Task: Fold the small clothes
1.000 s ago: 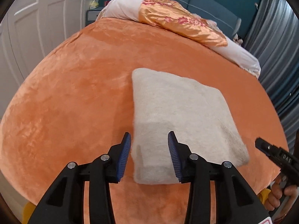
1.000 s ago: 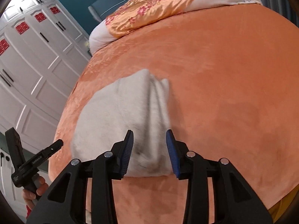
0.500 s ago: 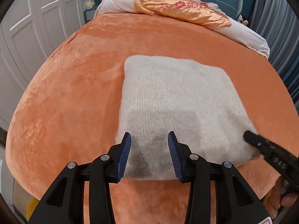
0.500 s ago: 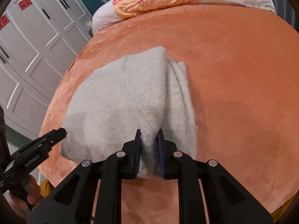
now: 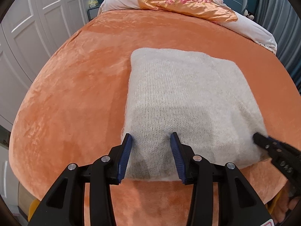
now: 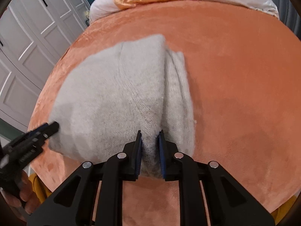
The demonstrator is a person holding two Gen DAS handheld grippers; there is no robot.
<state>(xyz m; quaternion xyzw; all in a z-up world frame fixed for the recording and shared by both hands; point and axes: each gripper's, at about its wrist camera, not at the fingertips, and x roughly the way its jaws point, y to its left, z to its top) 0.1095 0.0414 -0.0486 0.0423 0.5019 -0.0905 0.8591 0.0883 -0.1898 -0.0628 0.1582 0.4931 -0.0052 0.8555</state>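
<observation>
A cream knitted sweater (image 5: 184, 101), folded into a rough square, lies on the orange plush bedspread (image 5: 75, 94). My left gripper (image 5: 151, 141) is open, its jaws straddling the sweater's near left corner, over the fabric. My right gripper (image 6: 150, 136) is shut on the sweater's near right edge (image 6: 150, 128), pinching a bunch of knit; it also shows in the left wrist view (image 5: 263, 141) at the sweater's right corner. The left gripper shows in the right wrist view (image 6: 50, 127) at the sweater's left corner. The sweater (image 6: 116, 98) has layered folds along its right side.
A pillow with an orange floral satin cover (image 5: 180, 1) lies at the head of the bed. White wardrobe doors (image 5: 28, 28) stand to the left, grey curtains (image 5: 278, 9) to the right. The bed's near edge (image 5: 131, 203) is just below the grippers.
Both grippers have moved forward onto the sweater's near edge. The right gripper has closed on the near right edge. The left gripper has stayed open.
</observation>
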